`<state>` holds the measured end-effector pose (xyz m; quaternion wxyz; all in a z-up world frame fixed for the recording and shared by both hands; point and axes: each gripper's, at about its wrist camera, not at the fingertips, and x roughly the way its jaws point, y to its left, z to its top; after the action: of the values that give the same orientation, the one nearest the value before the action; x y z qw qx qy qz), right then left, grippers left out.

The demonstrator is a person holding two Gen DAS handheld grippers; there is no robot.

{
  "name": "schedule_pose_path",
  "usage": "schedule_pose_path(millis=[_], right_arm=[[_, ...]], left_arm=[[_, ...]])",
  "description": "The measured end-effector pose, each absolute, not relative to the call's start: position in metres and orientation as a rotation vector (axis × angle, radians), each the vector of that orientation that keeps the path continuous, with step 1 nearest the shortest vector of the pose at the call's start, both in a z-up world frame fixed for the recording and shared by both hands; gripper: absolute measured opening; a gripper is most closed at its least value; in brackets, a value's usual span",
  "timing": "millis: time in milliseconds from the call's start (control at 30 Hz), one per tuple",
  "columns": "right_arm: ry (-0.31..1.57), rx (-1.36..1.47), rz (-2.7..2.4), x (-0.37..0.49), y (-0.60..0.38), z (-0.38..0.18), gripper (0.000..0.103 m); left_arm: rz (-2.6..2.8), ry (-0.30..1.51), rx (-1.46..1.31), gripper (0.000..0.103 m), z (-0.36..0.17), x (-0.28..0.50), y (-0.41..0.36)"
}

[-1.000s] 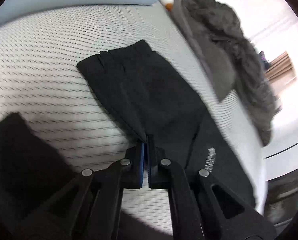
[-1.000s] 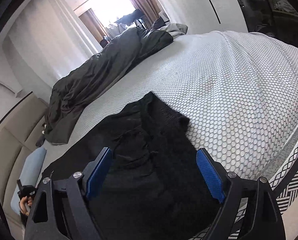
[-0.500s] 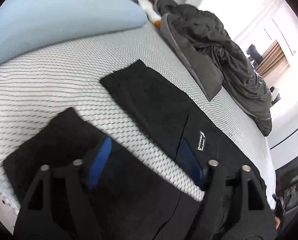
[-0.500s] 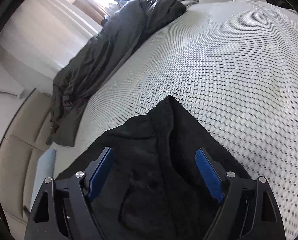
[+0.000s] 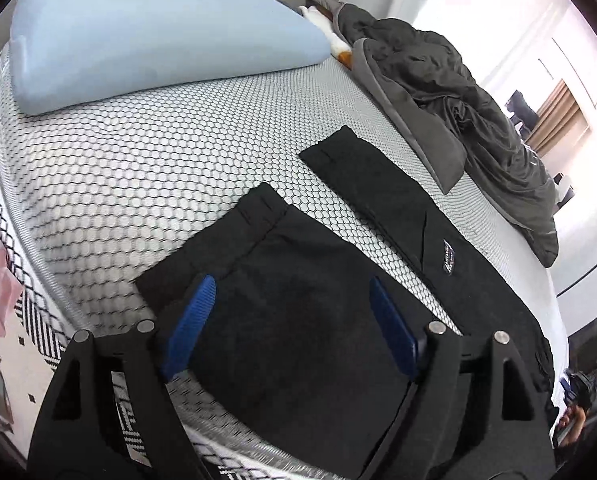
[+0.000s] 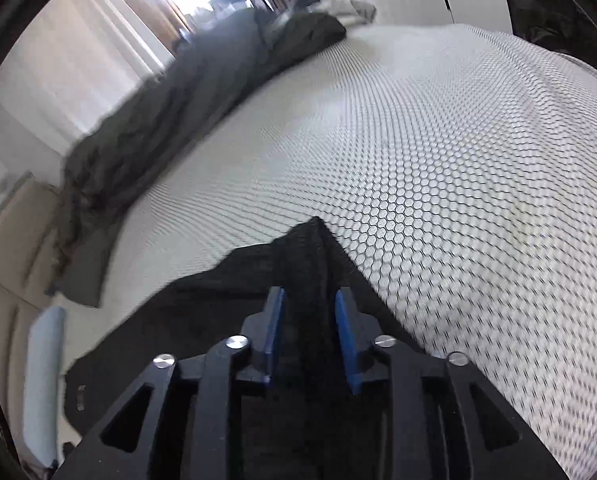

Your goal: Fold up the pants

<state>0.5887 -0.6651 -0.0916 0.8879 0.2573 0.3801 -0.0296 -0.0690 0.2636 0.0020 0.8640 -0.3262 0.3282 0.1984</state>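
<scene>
Black pants lie flat on the honeycomb-patterned mattress, the two legs spread apart, a small white label on the far one. My left gripper hangs open just above the near leg's hem end, its blue pads wide apart and gripping nothing. In the right wrist view the other end of the pants rises to a pointed ridge. My right gripper is closing, and that ridge of black fabric sits between its blue pads, which are not clamped together.
A light blue pillow lies at the head of the bed. A crumpled dark grey duvet runs along the far side, also the duvet in the right view. The mattress edge is close under the left gripper. Bare mattress spreads to the right.
My left gripper let go of the far leg, opened wide and moved across to the near leg. My right gripper slid to the pants' pointed end and its jaws narrowed around the fabric.
</scene>
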Motion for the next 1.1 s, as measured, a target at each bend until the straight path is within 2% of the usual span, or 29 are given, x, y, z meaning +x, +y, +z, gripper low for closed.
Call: schedule_pose_path(millis=[67,200,300,433,467,533,567,600,633,667,700,767,967,1100], right_arm=[[0.707,0.542,-0.027,0.541,-0.665,-0.080,0.065],[0.640,0.554,0.016,0.444,-0.665,-0.077,0.066],[0.610,0.601,-0.003,0.380,-0.675,-0.086,0.070],[0.613,0.627,-0.031,0.334,-0.665,-0.107,0.070],[0.621,0.636,-0.026,0.329,-0.664,-0.111,0.070],[0.634,0.644,-0.024,0.327,-0.654,-0.121,0.070],[0.638,0.648,-0.022,0.328,-0.650,-0.125,0.070],[0.639,0.651,-0.018,0.322,-0.647,-0.125,0.070],[0.639,0.655,-0.010,0.323,-0.643,-0.126,0.070],[0.640,0.657,-0.003,0.324,-0.639,-0.128,0.070],[0.641,0.658,0.001,0.318,-0.637,-0.128,0.070],[0.645,0.652,0.000,0.319,-0.631,-0.130,0.070],[0.713,0.705,-0.006,0.314,-0.626,-0.167,0.070],[0.666,0.802,0.036,0.332,-0.630,-0.181,0.070]], left_arm=[[0.419,0.677,-0.687,0.077,0.001,-0.081,0.267],[0.410,0.662,-0.747,0.077,-0.005,-0.109,0.278],[0.381,0.652,-0.801,0.077,-0.011,-0.132,0.281],[0.312,0.663,-0.827,0.074,-0.022,-0.141,0.283],[0.306,0.678,-0.837,0.067,-0.026,-0.137,0.282],[0.275,0.699,-0.851,0.062,-0.030,-0.122,0.280],[0.261,0.702,-0.833,0.054,-0.030,-0.113,0.278],[0.274,0.704,-0.807,0.038,-0.029,-0.103,0.275],[0.293,0.706,-0.787,0.029,-0.027,-0.097,0.273],[0.306,0.696,-0.773,0.012,-0.024,-0.091,0.270],[0.314,0.671,-0.741,0.000,-0.019,-0.090,0.268],[0.354,0.633,-0.671,0.000,-0.012,-0.092,0.266],[0.370,0.649,-0.763,0.000,-0.031,-0.094,0.277],[0.378,0.647,-0.748,0.000,-0.027,-0.087,0.275]])
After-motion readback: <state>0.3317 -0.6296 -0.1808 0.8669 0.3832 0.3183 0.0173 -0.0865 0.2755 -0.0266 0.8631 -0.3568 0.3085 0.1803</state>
